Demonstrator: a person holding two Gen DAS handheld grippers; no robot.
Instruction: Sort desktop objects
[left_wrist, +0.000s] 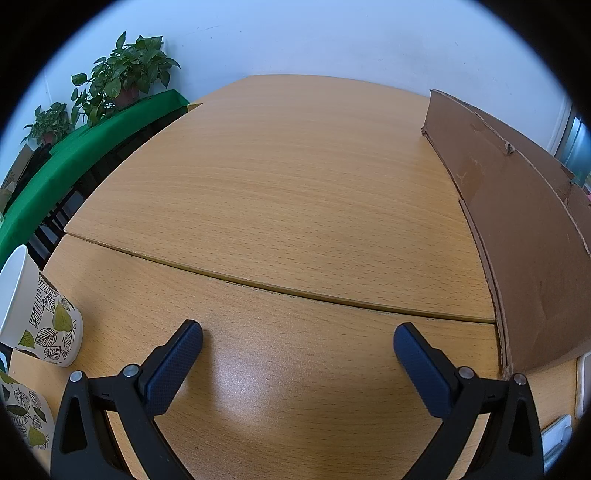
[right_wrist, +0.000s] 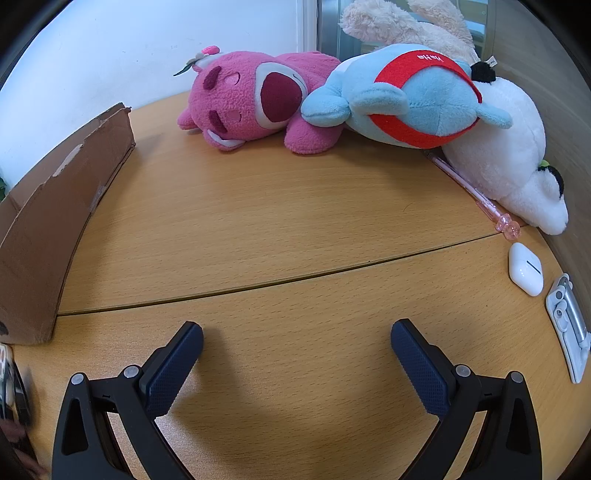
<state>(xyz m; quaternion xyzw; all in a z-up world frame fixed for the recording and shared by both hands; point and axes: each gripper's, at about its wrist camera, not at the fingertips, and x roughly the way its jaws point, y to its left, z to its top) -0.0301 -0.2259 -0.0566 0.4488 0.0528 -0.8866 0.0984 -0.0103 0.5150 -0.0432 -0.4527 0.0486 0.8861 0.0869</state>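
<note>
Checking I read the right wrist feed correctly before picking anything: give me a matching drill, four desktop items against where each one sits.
Items:
1. pink plush
2. blue plush
3. pink pen
4. white earbud case

Places:
A. flat on the table, near side of the seam, far right
B. along the white plush, tip near the seam
C. far end, lying on its side, beside the wall
D. draped between two other plush toys

Pairs: 1-C, 2-D, 3-B, 4-A

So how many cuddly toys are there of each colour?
Pink: 1, the pink bear
Blue: 1, the blue toy with a red band
White: 1, the white toy
Cream: 1, the fluffy cream toy at the back
Total: 4
</note>
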